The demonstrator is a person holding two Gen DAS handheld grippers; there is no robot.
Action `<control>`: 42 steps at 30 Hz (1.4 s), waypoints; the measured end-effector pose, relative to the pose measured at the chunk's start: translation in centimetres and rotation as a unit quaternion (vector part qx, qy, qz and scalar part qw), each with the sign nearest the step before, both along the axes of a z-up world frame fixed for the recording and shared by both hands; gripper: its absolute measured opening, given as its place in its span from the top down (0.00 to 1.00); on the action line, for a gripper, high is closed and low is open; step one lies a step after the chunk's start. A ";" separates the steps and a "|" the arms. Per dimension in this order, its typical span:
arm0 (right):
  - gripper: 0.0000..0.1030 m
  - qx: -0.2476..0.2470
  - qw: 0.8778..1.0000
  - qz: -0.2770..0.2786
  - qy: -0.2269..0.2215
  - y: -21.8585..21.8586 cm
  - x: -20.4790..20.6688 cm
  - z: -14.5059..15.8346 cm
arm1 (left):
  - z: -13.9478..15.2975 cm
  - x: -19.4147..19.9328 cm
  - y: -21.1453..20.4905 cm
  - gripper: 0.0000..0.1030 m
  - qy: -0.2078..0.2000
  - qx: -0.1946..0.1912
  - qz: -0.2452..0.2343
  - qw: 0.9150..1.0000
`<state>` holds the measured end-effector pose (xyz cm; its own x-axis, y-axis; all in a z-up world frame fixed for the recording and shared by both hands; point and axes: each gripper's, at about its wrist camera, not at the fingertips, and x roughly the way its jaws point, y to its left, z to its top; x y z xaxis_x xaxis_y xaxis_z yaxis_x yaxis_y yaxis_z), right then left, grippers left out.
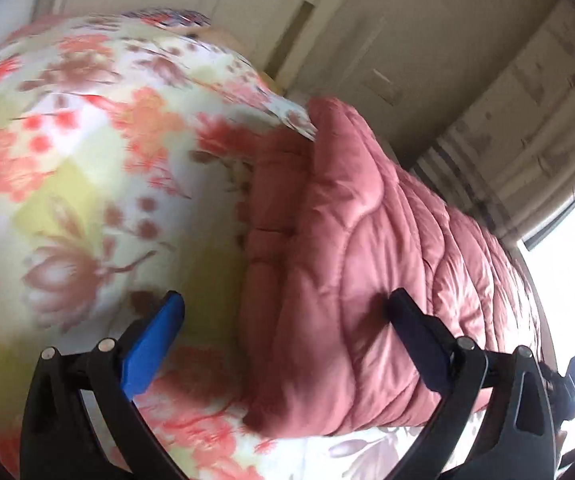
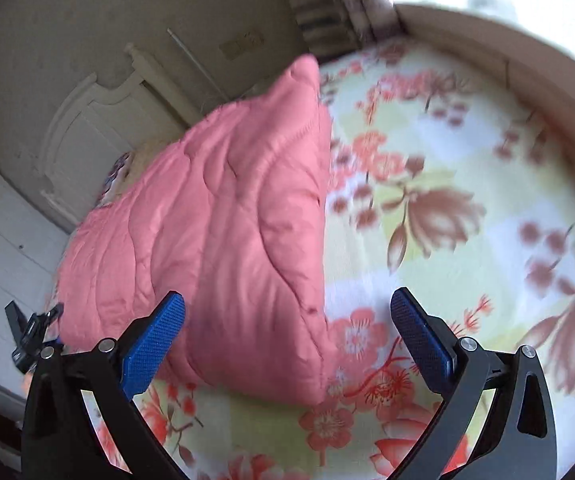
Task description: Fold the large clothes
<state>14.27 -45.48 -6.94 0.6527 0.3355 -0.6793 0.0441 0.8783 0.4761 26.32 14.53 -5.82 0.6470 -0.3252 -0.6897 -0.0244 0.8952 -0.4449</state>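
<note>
Here the pink quilted comforter (image 2: 223,248) lies folded on the floral bed sheet (image 2: 447,208), directly ahead of both hand-held grippers, left (image 1: 285,320) and right (image 2: 287,320), each released and empty. It looks puffy, soft, bulky, probably slippery; pinch a thick corner.

The pink quilted comforter (image 1: 347,260) lies folded into a thick, puffy bundle with curved stitching lines across its top. In the left wrist view it stretches away ahead of the left tongs (image 1: 285,320), mostly toward their right finger. In the right wrist view the comforter (image 2: 227,240) sits ahead of the right tongs (image 2: 287,320), nearer their left finger, one corner pointing away.
</note>
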 end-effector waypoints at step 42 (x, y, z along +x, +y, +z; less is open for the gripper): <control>0.09 -0.198 0.961 0.102 -0.163 14.0 -17.2 10.2 | 7.7 -11.9 -12.1 0.02 -0.122 0.261 -0.043 0.957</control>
<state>-2.95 -31.51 3.27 0.8000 0.2362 -0.5516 -0.2436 0.9679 0.0611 14.40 2.41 1.91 0.7955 -0.0371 -0.6049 0.1070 0.9910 0.0800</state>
